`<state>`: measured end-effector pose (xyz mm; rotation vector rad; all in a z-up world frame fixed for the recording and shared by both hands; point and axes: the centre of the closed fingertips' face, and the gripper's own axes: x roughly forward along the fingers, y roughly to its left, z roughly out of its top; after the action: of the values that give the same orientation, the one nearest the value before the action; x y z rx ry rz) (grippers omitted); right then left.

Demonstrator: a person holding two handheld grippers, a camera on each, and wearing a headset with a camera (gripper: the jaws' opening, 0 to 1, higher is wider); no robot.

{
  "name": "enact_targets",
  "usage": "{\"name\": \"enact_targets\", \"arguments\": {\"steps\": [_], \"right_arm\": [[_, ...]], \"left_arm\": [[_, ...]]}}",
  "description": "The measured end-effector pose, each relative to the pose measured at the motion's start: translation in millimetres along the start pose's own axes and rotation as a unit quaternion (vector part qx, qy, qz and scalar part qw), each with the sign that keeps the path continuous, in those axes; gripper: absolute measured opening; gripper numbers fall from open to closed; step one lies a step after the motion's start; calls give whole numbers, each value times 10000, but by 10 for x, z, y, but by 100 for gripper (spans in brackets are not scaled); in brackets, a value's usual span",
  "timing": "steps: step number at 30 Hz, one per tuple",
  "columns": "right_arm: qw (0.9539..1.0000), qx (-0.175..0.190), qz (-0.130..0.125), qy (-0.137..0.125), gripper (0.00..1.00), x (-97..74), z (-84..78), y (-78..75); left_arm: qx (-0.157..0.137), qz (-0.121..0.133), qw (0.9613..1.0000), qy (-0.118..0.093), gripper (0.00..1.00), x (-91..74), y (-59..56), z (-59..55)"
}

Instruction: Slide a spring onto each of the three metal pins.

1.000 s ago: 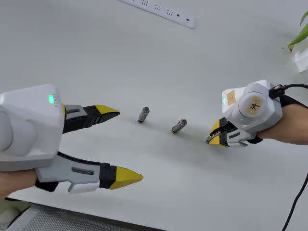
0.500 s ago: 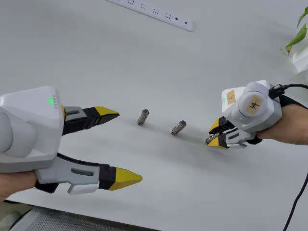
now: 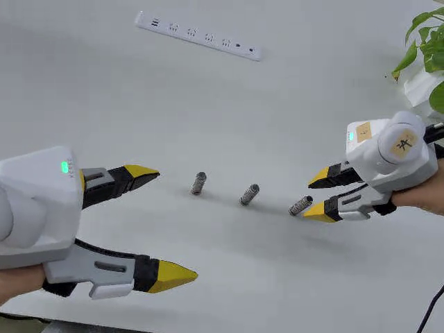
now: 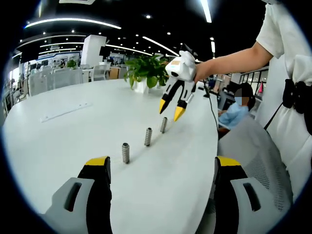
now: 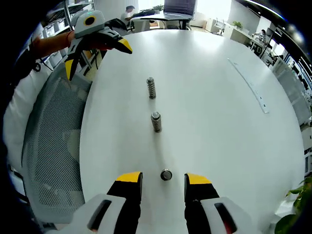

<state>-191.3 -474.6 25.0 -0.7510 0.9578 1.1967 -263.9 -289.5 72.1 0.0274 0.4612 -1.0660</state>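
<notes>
- Our left gripper [image 3: 175, 223] has its yellow-tipped jaws spread wide and holds nothing. It hovers over the near-left part of the white table [image 3: 229, 104].
- Our right gripper [image 3: 309, 200] is also parted, though far less widely, and it grips nothing.
- In the right gripper view, the right gripper [image 5: 163, 178] has its two tips on either side of the nearest spring [image 5: 166, 174], with a small gap showing on each side.
- Three springs stand upright in a row on the table, between the two grippers.
- From the head view we count the left spring [image 3: 198, 182], the middle spring [image 3: 249, 194] and the nearest spring [image 3: 300, 205], which sits just at the right gripper's tips.
- In the right gripper view, a rounded metal top shows on the middle spring [image 5: 156, 122] and the left spring [image 5: 151, 87].
- The left spring stands well apart from the left gripper's tips.
- A white power strip [image 3: 198, 36] lies at the far side of the table, and a green plant [image 3: 423, 41] stands at the far right.
</notes>
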Motion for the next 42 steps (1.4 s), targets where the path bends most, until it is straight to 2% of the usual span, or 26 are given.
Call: {"name": "enact_targets", "arguments": {"steps": [3, 6, 8, 9, 12, 15, 17, 19, 21, 22, 26, 27, 30, 33, 35, 42], "right_arm": [[9989, 275, -170, -330, 38, -103, -32, 49], [9956, 541, -374, -663, 46, -199, -72, 106], [9915, 762, -473, -942, 50, -256, -95, 163], [9880, 931, -528, -1116, 52, -282, -112, 192], [9805, 1145, -671, -1449, 59, -319, -163, 260], [9738, 1209, -758, -1773, 70, -335, -192, 359], [9674, 1296, -837, -2007, 76, -345, -205, 417], [9632, 1414, -893, -2102, 81, -343, -259, 465], [9604, 1494, -910, -2170, 83, -343, -296, 506], [9571, 1561, -944, -2249, 84, -347, -309, 527], [9496, 1689, -1011, -2438, 87, -347, -381, 568], [9452, 1749, -1044, -2552, 88, -357, -362, 587], [9375, 1847, -1133, -2721, 92, -346, -340, 625], [9355, 1891, -1147, -2755, 95, -314, -372, 674], [9313, 1955, -1133, -2858, 95, -317, -402, 688], [9274, 1985, -1205, -2932, 96, -349, -479, 728]], "left_arm": [[-9, 5, 10000, -9, 91, -13, 14, 2], [21, 61, 10000, -24, 97, -32, 46, 9], [121, 81, 9999, 10, 98, -46, 55, 0], [149, 75, 9998, 47, 99, -51, 52, -12], [224, 82, 9996, 120, 99, -63, 54, -39], [231, 128, 9995, 176, 99, -83, 80, -59], [233, 190, 9994, 173, 99, -99, 117, -60], [237, 227, 9992, 230, 99, -111, 142, -78], [270, 252, 9990, 235, 99, -115, 157, -83], [248, 275, 9989, 275, 99, -119, 170, -103], [306, 327, 9984, 335, 99, -119, 193, -138], [282, 332, 9984, 352, 99, -116, 194, -149], [284, 356, 9982, 392, 99, -102, 202, -173], [243, 370, 9983, 381, 99, -91, 201, -179], [249, 364, 9982, 410, 99, -85, 190, -196], [213, 391, 9979, 465, 99, -86, 171, -250]]}}
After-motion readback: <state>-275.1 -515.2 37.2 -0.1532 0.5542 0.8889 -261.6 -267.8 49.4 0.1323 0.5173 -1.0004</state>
